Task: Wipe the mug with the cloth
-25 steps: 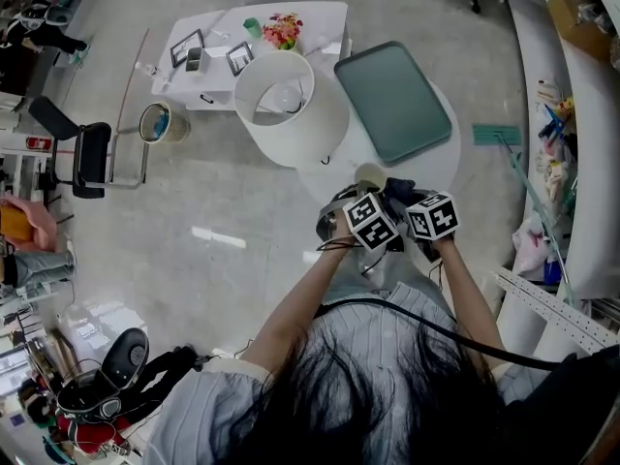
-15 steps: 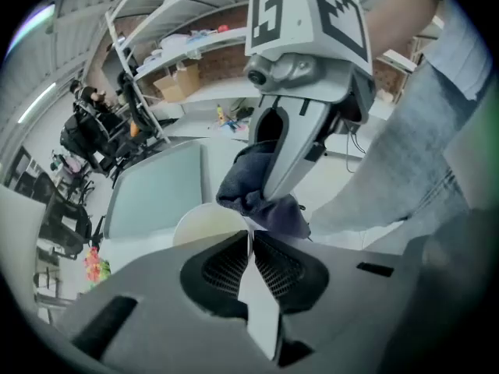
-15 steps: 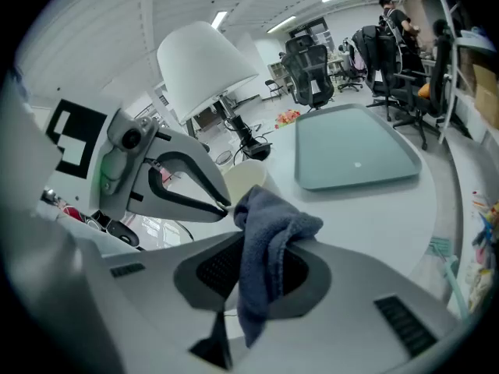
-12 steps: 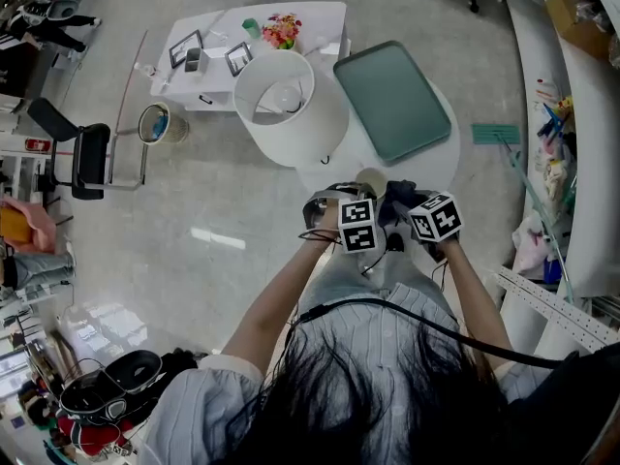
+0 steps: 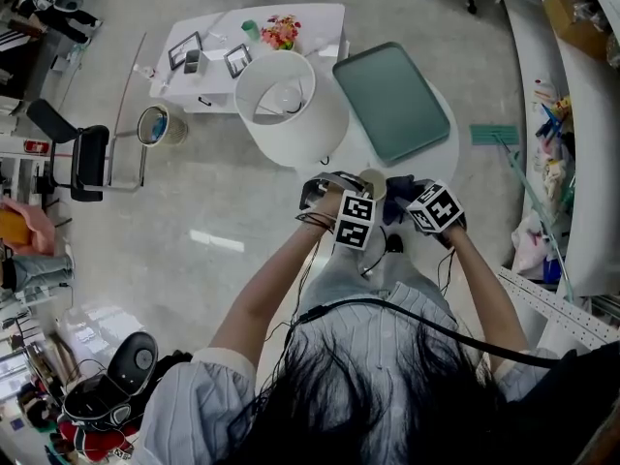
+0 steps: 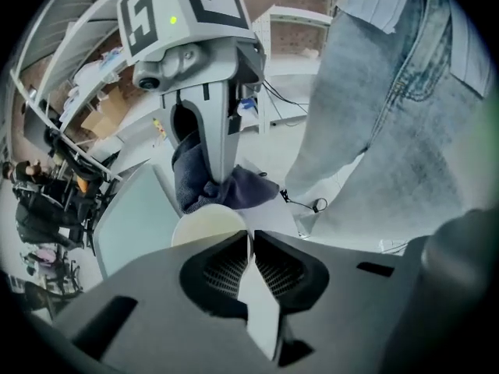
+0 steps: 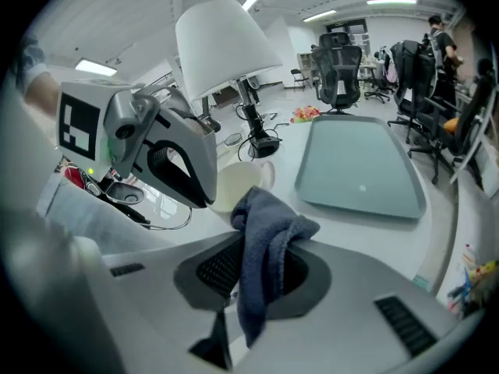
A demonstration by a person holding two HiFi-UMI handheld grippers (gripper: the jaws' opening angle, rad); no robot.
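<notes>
Nearest the person, the left tongs [image 6: 249, 248] are pinched on the mug [image 6: 209, 226], its thin white rim between them. The right tongs [image 7: 257, 267] are clamped on the dark cloth [image 7: 265, 240], which bunches against the mug's far side. Over the last second the left tongs have twisted and drawn away from the right, while the mug has barely shifted. That suggests wiping is under way, with more wall left to cover. Beyond the mug on the counter [image 7: 366, 228] lie the tray [image 7: 359, 170] and lamp [image 7: 222, 37].

The left gripper [image 6: 249, 240] has swung left and farther in from the tabletop's [image 7: 343, 224] near edge, its marker cube turning. The right gripper [image 7: 265, 244] has edged its cloth [image 7: 269, 216] forward beside the mug [image 7: 236, 185].
</notes>
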